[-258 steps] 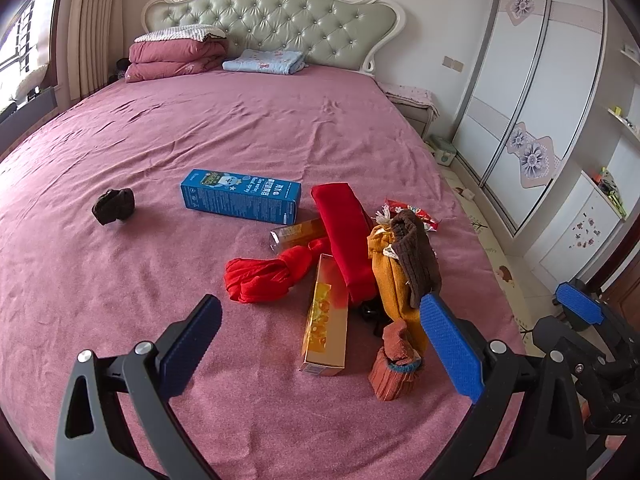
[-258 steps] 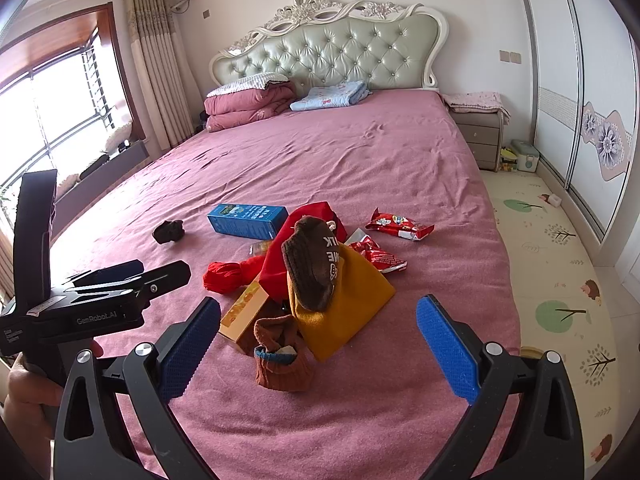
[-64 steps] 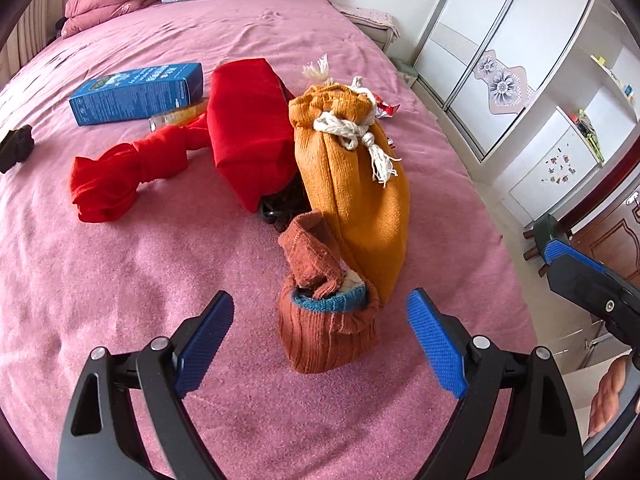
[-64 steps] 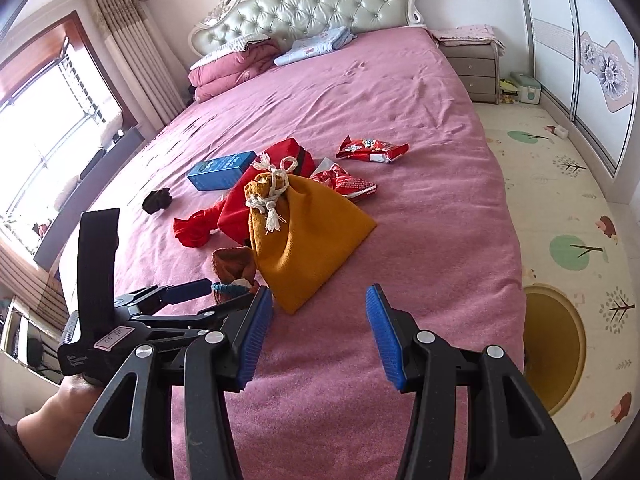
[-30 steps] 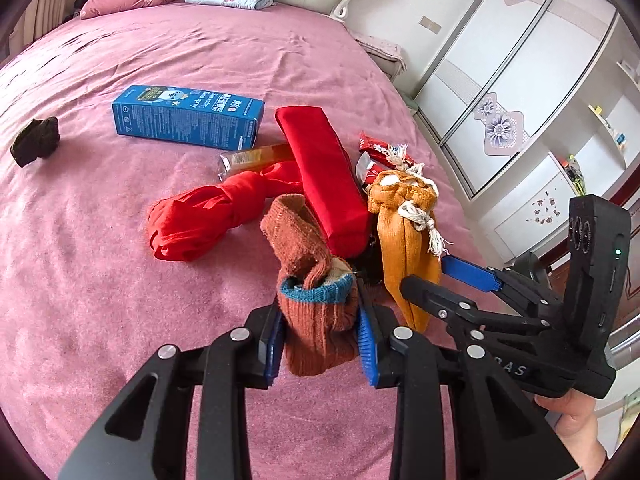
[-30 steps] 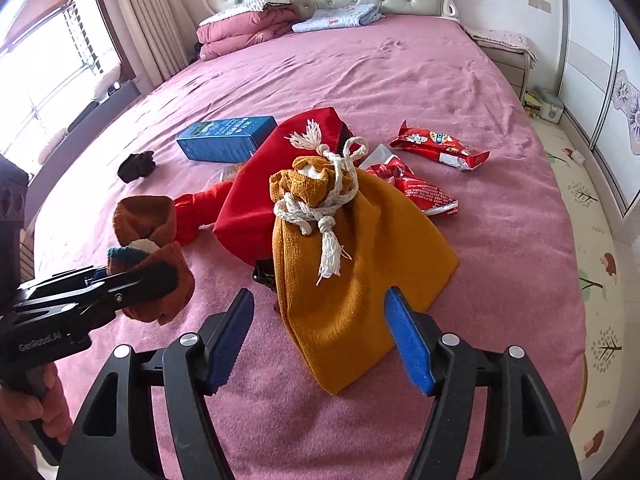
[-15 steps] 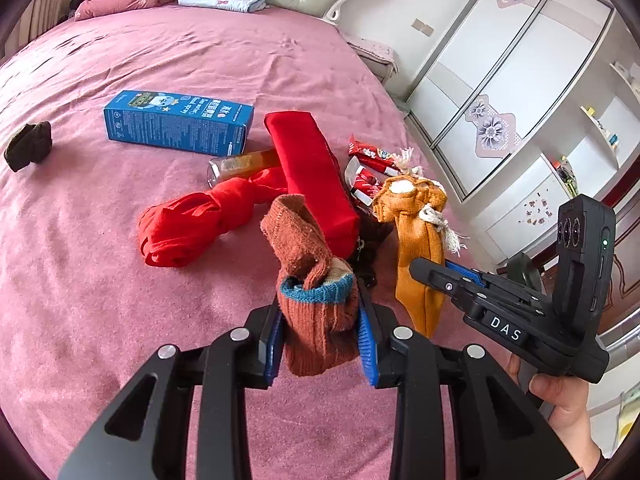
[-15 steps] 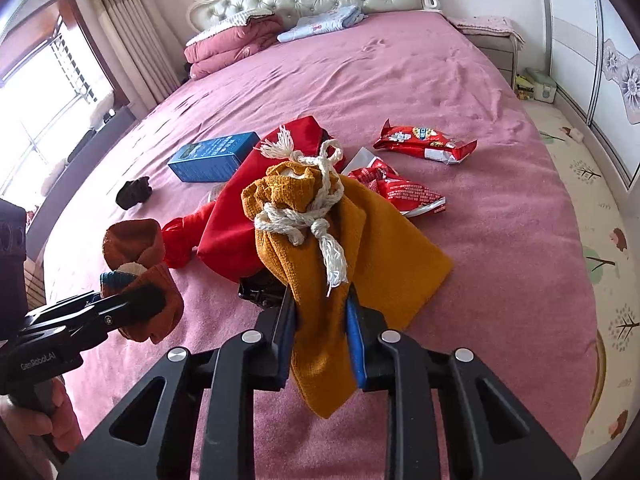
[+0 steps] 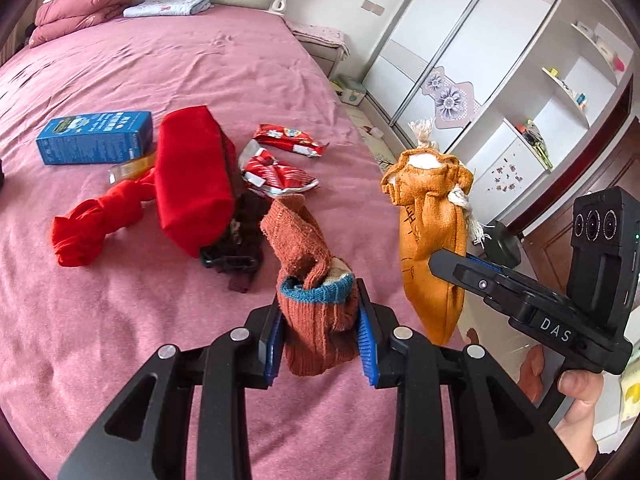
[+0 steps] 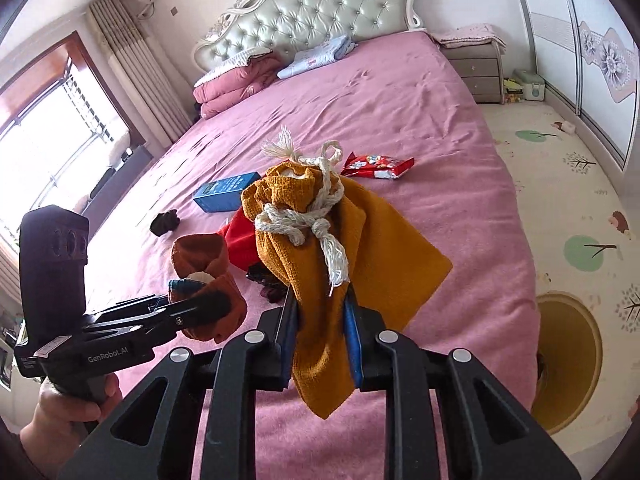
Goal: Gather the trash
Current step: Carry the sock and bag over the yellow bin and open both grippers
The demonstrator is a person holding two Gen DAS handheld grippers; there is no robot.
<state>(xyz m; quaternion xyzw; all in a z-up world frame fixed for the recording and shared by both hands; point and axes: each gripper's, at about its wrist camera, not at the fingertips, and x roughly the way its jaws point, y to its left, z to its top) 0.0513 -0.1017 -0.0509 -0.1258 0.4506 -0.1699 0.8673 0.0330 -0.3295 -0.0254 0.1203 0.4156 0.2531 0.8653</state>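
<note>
The left gripper (image 9: pixel 320 334) was clamped on a rust-brown knitted sock (image 9: pixel 316 300) with a teal cuff, its blue pads pressing the sock's lower body from both sides while the toe end stuck up and away beyond the fingertips. The sock hung clear of the pink bedspread (image 9: pixel 120 320).

The right gripper (image 10: pixel 320 344) had just closed, and its jaws were pinched on a mustard-yellow drawstring pouch (image 10: pixel 344 248). The pads gripped the pouch near its lower end, so the gathered mouth with its white cord (image 10: pixel 316 216) stood above and ahead of the fingertips, and the bottom corner drooped below them. In the left wrist view this pouch hung just to the right of the left gripper, with the right gripper reaching in from the right, a person's hand (image 9: pixel 576 400) on its handle.

The trash lay farther out on the bed, beyond both pairs of fingertips. Two red snack wrappers (image 9: pixel 276 172) lay ahead of the left gripper and slightly left, touching or nearly touching a folded red cloth (image 9: pixel 192 176). A blue carton (image 9: pixel 96 138) lay farther left and ahead, with a small yellowish box (image 9: pixel 128 168) half hidden just beside it. A knotted red garment (image 9: pixel 92 220) and a dark bundle (image 9: pixel 236 236) lay between the carton and the left gripper. From the right wrist view, one wrapper (image 10: pixel 376 166) showed past the pouch's top.
</note>
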